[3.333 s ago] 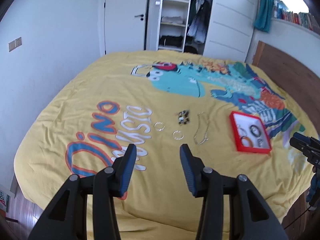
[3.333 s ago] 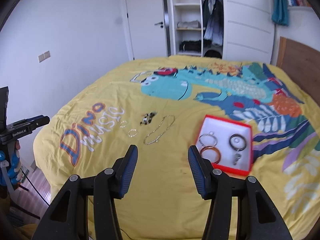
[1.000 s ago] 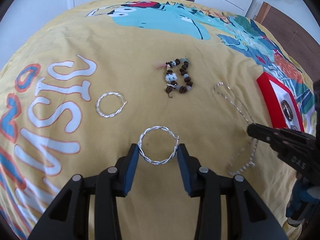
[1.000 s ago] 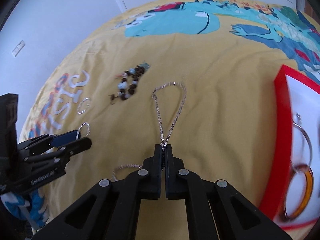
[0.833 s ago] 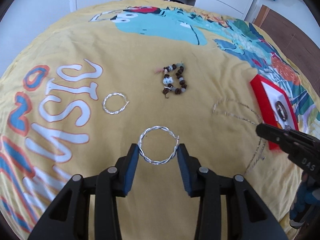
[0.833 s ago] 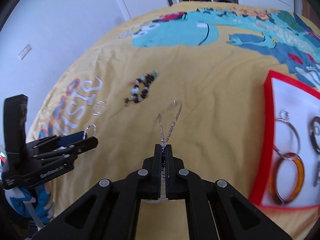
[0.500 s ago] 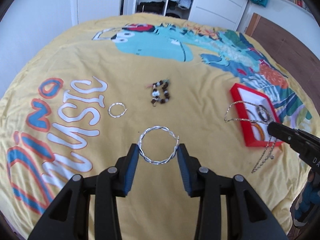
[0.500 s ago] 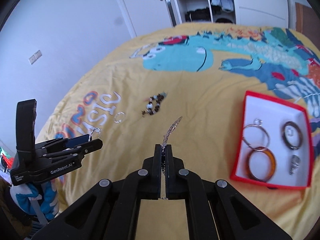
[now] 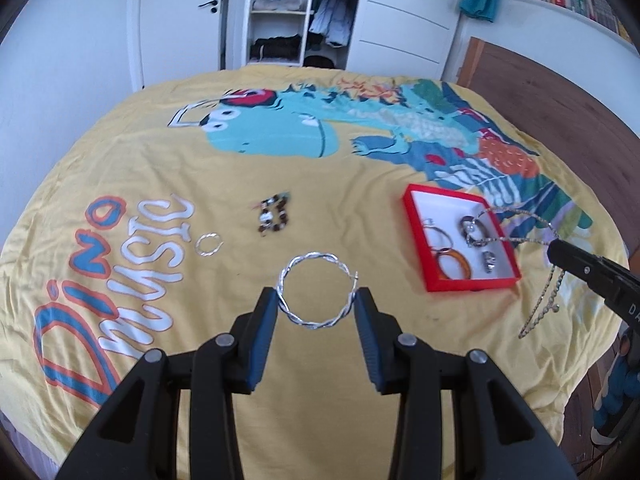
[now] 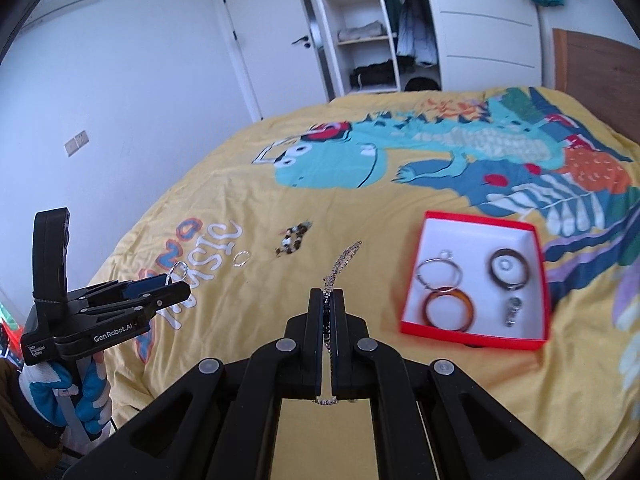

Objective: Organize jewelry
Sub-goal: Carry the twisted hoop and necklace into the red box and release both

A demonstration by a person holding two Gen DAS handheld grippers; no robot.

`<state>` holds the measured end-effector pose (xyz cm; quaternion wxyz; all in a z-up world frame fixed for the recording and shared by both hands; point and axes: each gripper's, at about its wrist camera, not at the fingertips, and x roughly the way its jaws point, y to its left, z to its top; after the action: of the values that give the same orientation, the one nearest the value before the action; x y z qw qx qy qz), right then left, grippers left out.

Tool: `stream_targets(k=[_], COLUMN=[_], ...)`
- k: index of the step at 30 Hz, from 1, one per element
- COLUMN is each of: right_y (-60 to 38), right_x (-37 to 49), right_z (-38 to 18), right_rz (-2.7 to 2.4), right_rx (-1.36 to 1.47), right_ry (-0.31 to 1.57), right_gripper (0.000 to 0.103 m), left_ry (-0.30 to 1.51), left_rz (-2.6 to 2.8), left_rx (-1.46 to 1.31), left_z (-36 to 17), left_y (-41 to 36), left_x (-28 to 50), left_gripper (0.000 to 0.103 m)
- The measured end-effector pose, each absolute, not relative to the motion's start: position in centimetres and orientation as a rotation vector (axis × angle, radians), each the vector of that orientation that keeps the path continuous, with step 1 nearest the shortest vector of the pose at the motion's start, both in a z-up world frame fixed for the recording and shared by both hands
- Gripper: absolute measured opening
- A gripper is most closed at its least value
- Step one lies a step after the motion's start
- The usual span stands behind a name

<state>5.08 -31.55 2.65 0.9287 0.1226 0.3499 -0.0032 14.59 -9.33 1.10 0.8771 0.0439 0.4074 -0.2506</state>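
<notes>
The left gripper point(image 9: 316, 308) points down at a slant over the bed's near edge, jaws partly apart, pads pressing a hoop's point(image 9: 316, 290) sides. The right gripper point(image 10: 328, 300), likewise slanted, is clamped tight on a chain point(image 10: 343, 261). A gloved hand point(image 10: 68, 392) grips the left handle.

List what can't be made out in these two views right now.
- Small charm in the red tray: too small and blurred in both views to identify.
- Chain in the right claw: right view hides its middle between the pads; its tail sags behind the claw body.
- Person: only a glove, cut off by the frame edge.
</notes>
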Motion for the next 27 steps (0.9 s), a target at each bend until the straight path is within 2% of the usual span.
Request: stream_targets(k=[15, 27], right_y=[-42.2, -48.9], right_x=[2.6, 8.5], right_z=[4.4, -2.1], right_rz=[-0.143, -0.175], right_rx=[0.289, 0.352], right_ry=[0.646, 0.729], right_gripper=[0.003, 0.003], left_ry=[0.834, 0.921], left_rz=[-0.658, -0.761], left_rx=[0.180, 0.255], left_z=[2.6, -2.4], left_y=[-20.0, -30.6], left_x=[13.2, 16.5], left_gripper=[0.037, 0.037])
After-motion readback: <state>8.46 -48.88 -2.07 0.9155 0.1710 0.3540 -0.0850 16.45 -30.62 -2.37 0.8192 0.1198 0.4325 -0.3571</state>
